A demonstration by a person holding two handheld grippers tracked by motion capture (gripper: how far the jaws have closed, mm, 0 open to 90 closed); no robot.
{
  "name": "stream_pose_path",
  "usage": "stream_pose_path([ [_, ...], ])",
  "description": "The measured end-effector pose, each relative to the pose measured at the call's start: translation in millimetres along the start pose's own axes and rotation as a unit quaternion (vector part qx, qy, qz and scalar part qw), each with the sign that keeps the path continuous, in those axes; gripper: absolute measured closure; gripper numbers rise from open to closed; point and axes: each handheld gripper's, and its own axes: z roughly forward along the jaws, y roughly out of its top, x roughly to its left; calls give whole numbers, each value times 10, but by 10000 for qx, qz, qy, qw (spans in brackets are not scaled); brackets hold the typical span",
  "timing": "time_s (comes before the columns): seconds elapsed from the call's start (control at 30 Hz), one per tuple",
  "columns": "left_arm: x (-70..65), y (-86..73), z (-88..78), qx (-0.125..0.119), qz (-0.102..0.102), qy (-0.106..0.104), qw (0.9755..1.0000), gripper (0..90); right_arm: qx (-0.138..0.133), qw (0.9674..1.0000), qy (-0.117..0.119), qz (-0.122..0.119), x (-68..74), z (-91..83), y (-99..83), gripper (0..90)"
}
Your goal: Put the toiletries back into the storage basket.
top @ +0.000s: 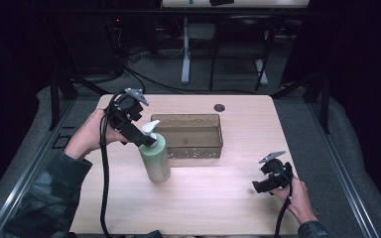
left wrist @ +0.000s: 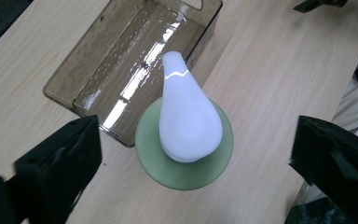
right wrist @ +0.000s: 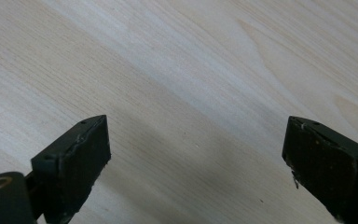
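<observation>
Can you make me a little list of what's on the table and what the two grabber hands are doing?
bottle: green plastic pump bottle with white pump top, standing upright
box: brown see-through plastic bin right behind the bottle
left gripper: open, jaws apart above the pump top
right gripper: open, over bare wooden table

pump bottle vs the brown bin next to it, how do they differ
The pump bottle is pale green and opaque with a white pump head; the bin is see-through brown. The bottle stands tall and narrow; the bin sits low, wide and rectangular. The bottle is capped by its pump; the bin is open-topped with nothing inside. Both rest on the wooden table, close together.
</observation>
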Motion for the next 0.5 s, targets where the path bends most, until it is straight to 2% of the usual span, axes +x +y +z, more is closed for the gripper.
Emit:
stream_pose_path([
  [0.07, -17, 26, 17, 83, 78, -58, 9999, 152, 19, 10000, -1, 15, -7, 1, -5, 74],
  [0.17, -40, 57, 49, 158, 130, -85, 9998, 197, 34, 10000, -20, 1, -13, -1, -9, 95],
  [0.23, -44, 71, 72, 166, 129, -93, 9997, 244, 43, 10000, -11, 16, -6, -5, -9, 96],
  [0.3, -37, 82, 94, 174, 73, -78, 9998, 359, 49, 10000, -20, -8, -5, -9, -9, 97],
  [0.5, -23, 101, 129, 226, 69, -7, 9997, 480, 34, 10000, -10, 22, -9, -13, -9, 98],
])
